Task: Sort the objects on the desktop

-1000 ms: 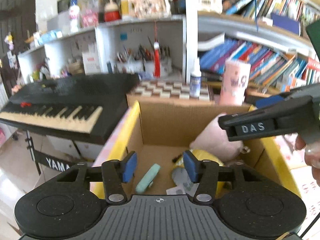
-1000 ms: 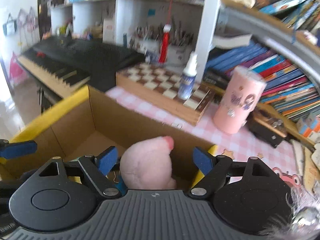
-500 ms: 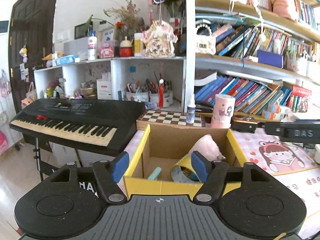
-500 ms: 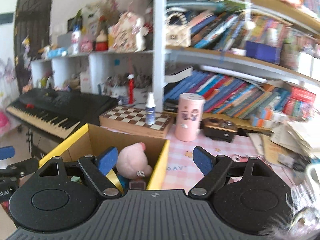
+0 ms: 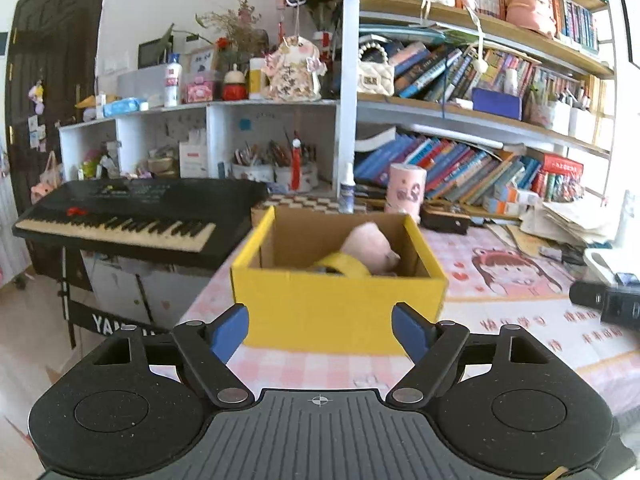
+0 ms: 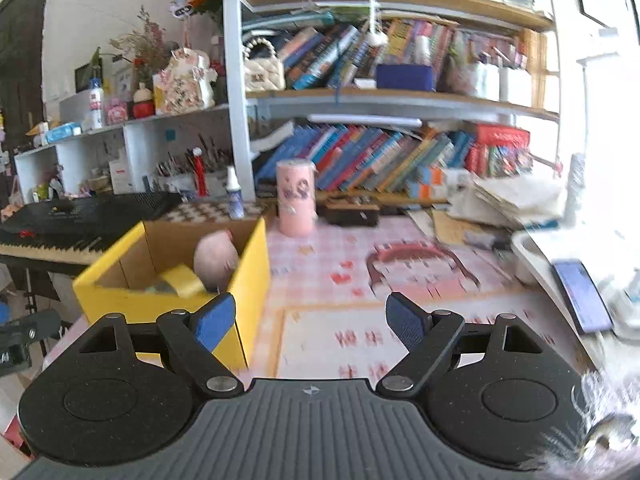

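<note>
In the yellow box (image 5: 340,308), a pink plush toy (image 5: 370,248) lies.

Yellow box (image 5: 340,312) (pink plush (image 5: 370,246) inside).

One yellow cardboard box (image 5: 340,304) stood at the bench's (image 5: 520,332) left edge. It held one pink plush toy (image 5: 370,246) and one roll of yellow tape (image 5: 344,268); whatever lay deeper could not be counted. Along the bench's far edge there was one checkered board (image 6: 208,211), one small white bottle (image 6: 235,196), one pink cylinder (image 6: 297,198) and one dark case (image 6: 352,210). One phone (image 6: 582,294) lay near the right edge. One black keyboard (image 5: 132,214) stood left of the bench.
</note>
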A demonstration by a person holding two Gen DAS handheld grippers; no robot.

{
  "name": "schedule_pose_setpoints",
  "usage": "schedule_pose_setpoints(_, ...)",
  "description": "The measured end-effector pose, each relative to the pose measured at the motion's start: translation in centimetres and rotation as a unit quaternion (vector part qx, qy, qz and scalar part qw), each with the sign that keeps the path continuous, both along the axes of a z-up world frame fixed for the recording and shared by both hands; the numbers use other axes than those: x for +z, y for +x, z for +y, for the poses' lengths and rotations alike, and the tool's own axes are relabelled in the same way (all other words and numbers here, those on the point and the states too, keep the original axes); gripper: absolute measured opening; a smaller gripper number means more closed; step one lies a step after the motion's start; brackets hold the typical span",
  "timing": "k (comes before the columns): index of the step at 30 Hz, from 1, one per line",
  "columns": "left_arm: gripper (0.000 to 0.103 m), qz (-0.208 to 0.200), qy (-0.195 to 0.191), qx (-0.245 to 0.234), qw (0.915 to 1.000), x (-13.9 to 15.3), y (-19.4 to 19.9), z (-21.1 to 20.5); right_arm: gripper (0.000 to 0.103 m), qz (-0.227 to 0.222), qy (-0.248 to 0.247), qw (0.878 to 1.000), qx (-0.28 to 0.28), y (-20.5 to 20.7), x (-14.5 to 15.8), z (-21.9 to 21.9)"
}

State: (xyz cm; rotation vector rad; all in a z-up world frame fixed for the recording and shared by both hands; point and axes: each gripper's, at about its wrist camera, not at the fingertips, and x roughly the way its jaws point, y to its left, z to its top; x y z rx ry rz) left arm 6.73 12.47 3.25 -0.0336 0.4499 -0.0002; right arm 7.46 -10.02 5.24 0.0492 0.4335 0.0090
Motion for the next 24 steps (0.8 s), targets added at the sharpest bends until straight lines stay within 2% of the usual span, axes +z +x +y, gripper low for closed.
schedule_pose_setpoints(5,0.084,0.016,-0.001,-0.004,0.9999,-1.0,-1.8,-1.4,0.081,0.027,-0.008,0.999,-0.025,-3.4,-2.1,-0.5)
schedule_pose_setpoints(12,0.084,0.058,0.022,-0.017,0.9979,-3.2,-3.5,-4.0,0.081,0.060,-0.013,0.997,-0.044,-6.6,-4.5,-0.9)
schedule_pose_setpoints(18,0.085,0.083,0.035,-0.020,0.9957,-3.8,-3.8,-4.9,0.083,0.076,-0.028,0.996,-0.031,-7.9,-5.5,-1.1)
schedule_pose_setpoints(24,0.085,0.103,0.033,-0.015,0.9940,-4.1,-3.9,-5.0,0.084,0.107,-0.014,0.994,-0.030,-7.7,-6.1,-1.6)
